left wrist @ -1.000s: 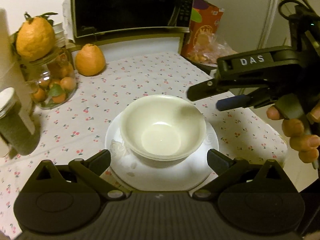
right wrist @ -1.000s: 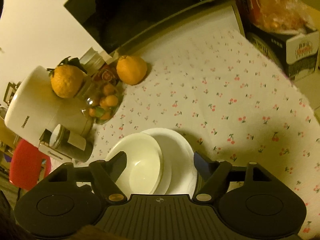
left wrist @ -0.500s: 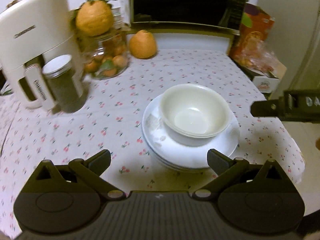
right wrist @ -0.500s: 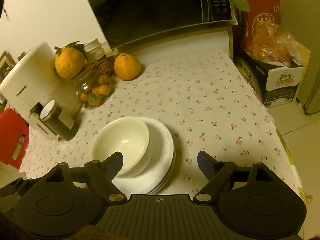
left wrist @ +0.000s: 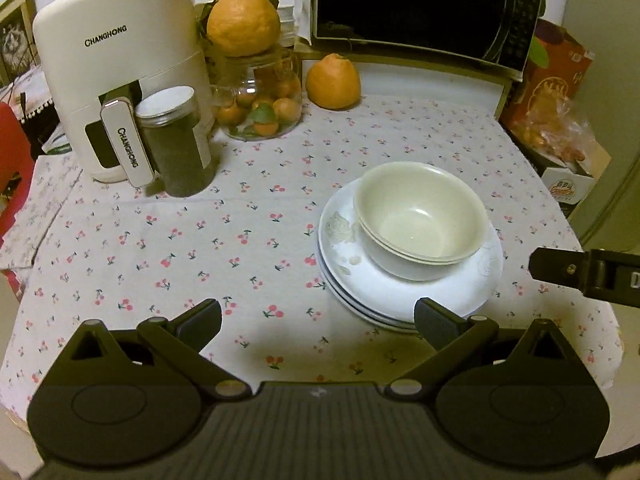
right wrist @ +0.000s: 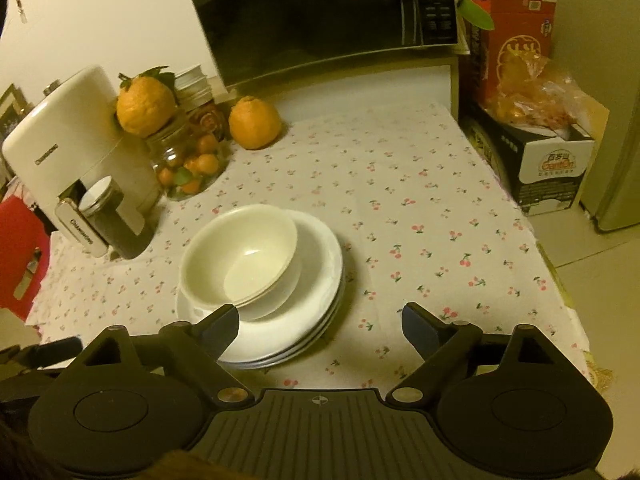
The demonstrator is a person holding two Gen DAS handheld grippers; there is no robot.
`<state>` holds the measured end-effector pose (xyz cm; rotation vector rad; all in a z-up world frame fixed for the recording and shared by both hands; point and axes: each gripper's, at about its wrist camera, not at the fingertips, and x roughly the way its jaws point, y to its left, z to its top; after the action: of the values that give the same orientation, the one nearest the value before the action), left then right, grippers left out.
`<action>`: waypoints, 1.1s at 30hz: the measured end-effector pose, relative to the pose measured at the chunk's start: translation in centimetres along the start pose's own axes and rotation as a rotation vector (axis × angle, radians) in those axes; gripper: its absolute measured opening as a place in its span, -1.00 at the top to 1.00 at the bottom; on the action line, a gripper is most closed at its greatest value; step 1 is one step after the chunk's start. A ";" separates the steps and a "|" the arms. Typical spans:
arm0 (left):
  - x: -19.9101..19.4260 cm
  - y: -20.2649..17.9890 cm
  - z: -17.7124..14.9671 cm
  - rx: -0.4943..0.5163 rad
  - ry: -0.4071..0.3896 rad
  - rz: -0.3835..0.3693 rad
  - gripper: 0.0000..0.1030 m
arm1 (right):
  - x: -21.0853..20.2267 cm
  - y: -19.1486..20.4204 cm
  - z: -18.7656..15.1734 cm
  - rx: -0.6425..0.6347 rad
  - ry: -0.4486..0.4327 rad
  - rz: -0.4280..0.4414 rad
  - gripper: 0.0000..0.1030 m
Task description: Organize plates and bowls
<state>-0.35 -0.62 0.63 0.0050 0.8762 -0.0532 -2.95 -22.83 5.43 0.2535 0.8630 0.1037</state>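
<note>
Nested cream bowls [left wrist: 420, 220] [right wrist: 240, 258] sit on a stack of white plates [left wrist: 408, 300] [right wrist: 316, 300] on the cherry-print tablecloth. My left gripper [left wrist: 318, 318] hovers open near the table's front edge, just short of the plates, with nothing between its fingers. My right gripper [right wrist: 320, 322] is open and its jaws are still opening, empty, over the near rim of the plates; its left finger overlaps the plate rim in view. A finger of the right gripper [left wrist: 580, 274] shows at the right edge of the left wrist view.
A white appliance [left wrist: 116, 72] and a dark jar [left wrist: 176, 144] stand at the back left. A glass jar of small oranges [left wrist: 260, 108], two large oranges [left wrist: 334, 82], and a microwave [left wrist: 420, 8] line the back. Boxes [right wrist: 540, 148] stand beyond the table's right edge.
Both grippers have pulled back from the bowls and plates and rolled level. The right gripper's jaws have widened. The bowls and plates have stayed put.
</note>
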 end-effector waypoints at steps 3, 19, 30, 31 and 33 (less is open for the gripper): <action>0.0 -0.3 -0.1 -0.002 0.006 0.001 -1.00 | 0.5 0.3 -0.2 -0.007 0.015 -0.006 -0.76; 0.3 -0.3 -0.4 -0.001 0.014 0.046 -0.99 | 0.5 2.3 -0.8 -0.116 -0.001 0.004 -0.76; 0.1 -0.4 -0.4 0.006 0.007 0.054 -0.99 | 0.6 2.2 -0.8 -0.109 0.005 -0.001 -0.76; 0.2 -0.4 -0.4 0.005 0.008 0.054 -0.99 | 0.6 2.2 -0.8 -0.109 0.005 -0.001 -0.76; 0.2 -0.3 -0.4 0.005 0.008 0.054 -0.99 | 0.6 2.2 -0.8 -0.109 0.006 -0.002 -0.76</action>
<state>-0.54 -0.94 0.27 0.0341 0.8834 -0.0045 -3.14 -20.48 5.05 0.1509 0.8602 0.1494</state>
